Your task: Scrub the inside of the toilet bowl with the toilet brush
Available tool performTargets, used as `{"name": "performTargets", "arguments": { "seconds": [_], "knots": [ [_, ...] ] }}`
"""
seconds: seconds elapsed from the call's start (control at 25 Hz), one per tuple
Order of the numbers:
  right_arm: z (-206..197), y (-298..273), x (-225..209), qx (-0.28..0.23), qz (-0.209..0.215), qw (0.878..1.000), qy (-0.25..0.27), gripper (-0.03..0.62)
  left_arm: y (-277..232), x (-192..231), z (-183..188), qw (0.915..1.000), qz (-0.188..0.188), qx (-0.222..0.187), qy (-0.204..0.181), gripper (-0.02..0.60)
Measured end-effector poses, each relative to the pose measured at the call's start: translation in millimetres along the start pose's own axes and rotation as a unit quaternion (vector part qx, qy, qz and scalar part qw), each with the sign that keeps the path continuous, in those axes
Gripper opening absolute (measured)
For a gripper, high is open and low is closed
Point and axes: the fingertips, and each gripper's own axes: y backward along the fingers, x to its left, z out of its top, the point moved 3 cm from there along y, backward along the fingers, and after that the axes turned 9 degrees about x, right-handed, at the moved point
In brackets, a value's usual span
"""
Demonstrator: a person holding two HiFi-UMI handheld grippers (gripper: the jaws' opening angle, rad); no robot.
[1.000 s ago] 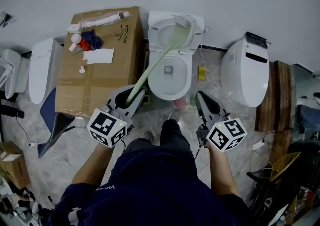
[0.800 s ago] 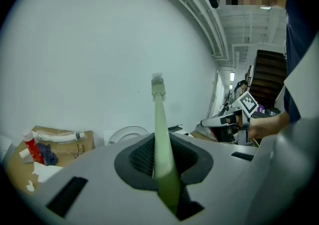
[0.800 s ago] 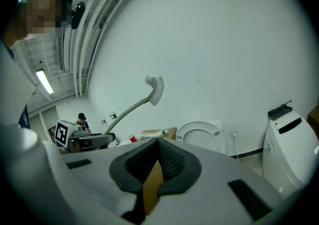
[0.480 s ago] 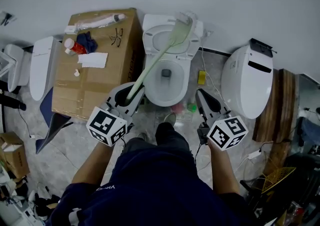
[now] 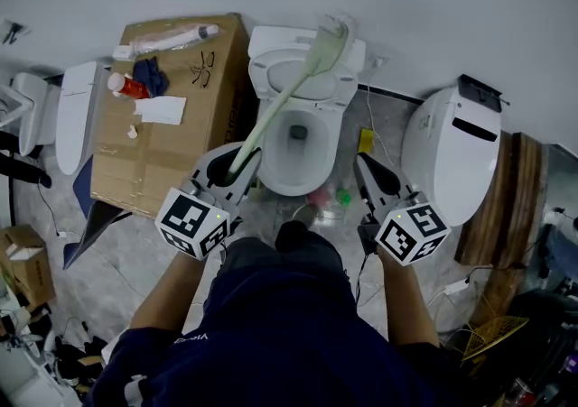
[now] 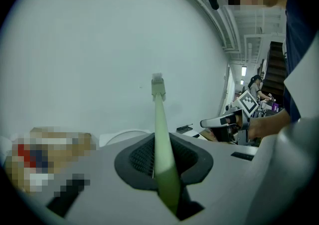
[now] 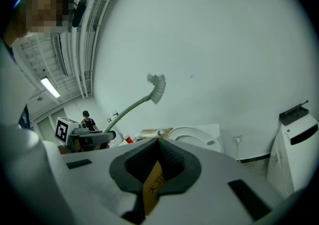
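A white toilet (image 5: pixel 332 148) stands open straight ahead of me. My left gripper (image 5: pixel 237 164) is shut on the pale green handle (image 5: pixel 271 116) of the toilet brush. The handle slants up and to the right, and the brush head (image 5: pixel 330 42) hangs in the air over the back of the seat and the tank. In the left gripper view the handle (image 6: pixel 162 139) runs out from the closed jaws to the head (image 6: pixel 157 85) against the wall. My right gripper (image 5: pixel 363 166) is shut beside the bowl's right side. A yellow printed strip shows in its seam (image 7: pixel 155 164).
A cardboard box (image 5: pixel 172 134) with bottles, a cloth, paper and glasses stands left of the toilet. A second white toilet (image 5: pixel 452 166) stands at the right, with wooden boards (image 5: pixel 510 207) beyond it. Cables and a small yellow item (image 5: pixel 365 140) lie on the floor.
The head view has drifted, so the toilet and box sit a little further left. Both grippers and the raised brush keep the same pose.
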Motion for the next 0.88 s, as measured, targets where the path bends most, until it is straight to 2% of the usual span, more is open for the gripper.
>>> {"name": "performTargets", "arguments": {
  "seconds": [0.36, 0.6, 0.88],
  "knots": [
    [-1, -15, -38, 0.014, 0.002, 1.000, -0.010, 0.005, -37, 2, -7, 0.9996, 0.003, 0.028, 0.002, 0.067],
    [-13, -32, -63, 0.020, -0.010, 0.999, -0.025, 0.005, -61, 13, -32, 0.9982, -0.001, 0.060, 0.010, 0.067],
    [-38, -59, -84, 0.030, -0.026, 0.998, -0.048, 0.005, -94, 27, -65, 0.9951, -0.028, 0.094, 0.010, 0.067]
  ]
}}
